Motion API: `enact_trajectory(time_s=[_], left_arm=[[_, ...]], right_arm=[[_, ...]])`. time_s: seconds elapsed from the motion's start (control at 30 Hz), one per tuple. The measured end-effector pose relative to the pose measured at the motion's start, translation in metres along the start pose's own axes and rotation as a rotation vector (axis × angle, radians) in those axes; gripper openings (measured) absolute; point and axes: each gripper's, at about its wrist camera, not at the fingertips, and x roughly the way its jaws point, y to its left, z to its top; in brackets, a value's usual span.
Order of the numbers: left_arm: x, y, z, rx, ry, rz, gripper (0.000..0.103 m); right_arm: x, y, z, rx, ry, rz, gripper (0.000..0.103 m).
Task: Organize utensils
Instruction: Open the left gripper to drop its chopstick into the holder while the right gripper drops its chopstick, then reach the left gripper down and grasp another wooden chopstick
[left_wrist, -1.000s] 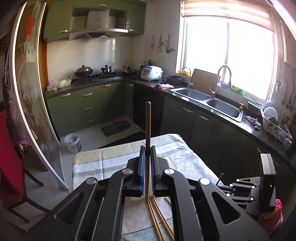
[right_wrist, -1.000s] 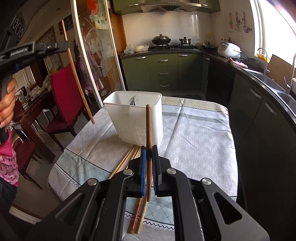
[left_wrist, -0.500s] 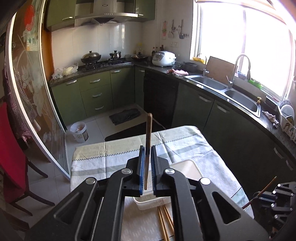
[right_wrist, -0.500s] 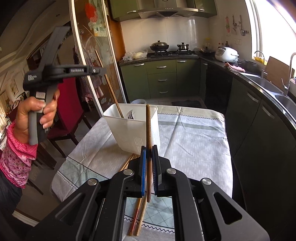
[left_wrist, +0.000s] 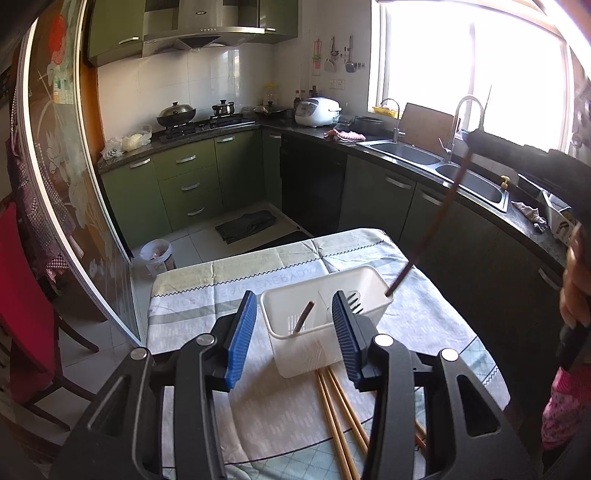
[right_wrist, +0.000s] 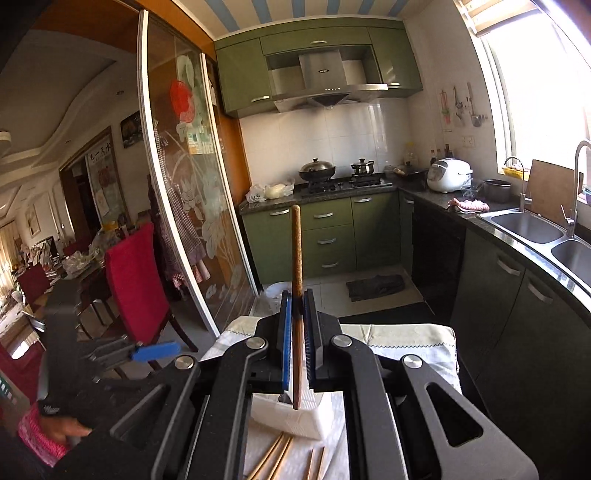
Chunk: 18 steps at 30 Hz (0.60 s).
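A white plastic utensil holder (left_wrist: 325, 317) stands on the cloth-covered table (left_wrist: 207, 295). My left gripper (left_wrist: 293, 325) is open and empty just above its near rim. A brown chopstick (left_wrist: 303, 318) leans inside the holder. My right gripper (right_wrist: 300, 328) is shut on another brown chopstick (right_wrist: 296, 258), held upright with its lower tip over the holder (right_wrist: 291, 417). In the left wrist view that chopstick (left_wrist: 432, 225) slants down to the holder's far right corner. Several loose chopsticks (left_wrist: 340, 417) lie on the cloth in front of the holder.
Green kitchen cabinets (left_wrist: 184, 177), a stove and a steel sink (left_wrist: 436, 162) line the walls behind the table. A red chair (right_wrist: 136, 280) and a glass sliding door (right_wrist: 184, 206) stand to the left. A small bin (left_wrist: 159, 256) sits on the floor.
My left gripper has opened and let its chopstick drop into the holder. My right gripper has risen and brought its chopstick over the holder.
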Motion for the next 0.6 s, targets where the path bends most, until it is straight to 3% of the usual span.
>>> enact_trajectory(time_s=[0.17, 0.33, 0.43, 0.6], left_arm=[[-0.005, -0.003, -0.023, 0.029, 0.063, -0.015, 0.044], [0.016, 0.0, -0.05, 0.004, 0.182, -0.064, 0.045], [0.035, 0.0, -0.065, -0.023, 0.243, -0.083, 0.045], [0.077, -0.003, -0.088, -0.057, 0.345, -0.102, 0.045]], right_arm=[[0.058, -0.001, -0.02, 0.015, 0.121, -0.024, 0.007], [0.094, -0.006, -0.046, 0.018, 0.206, -0.039, 0.008], [0.093, -0.01, -0.051, 0.021, 0.21, -0.036, 0.018], [0.061, -0.017, -0.056, 0.029, 0.183, -0.013, 0.018]])
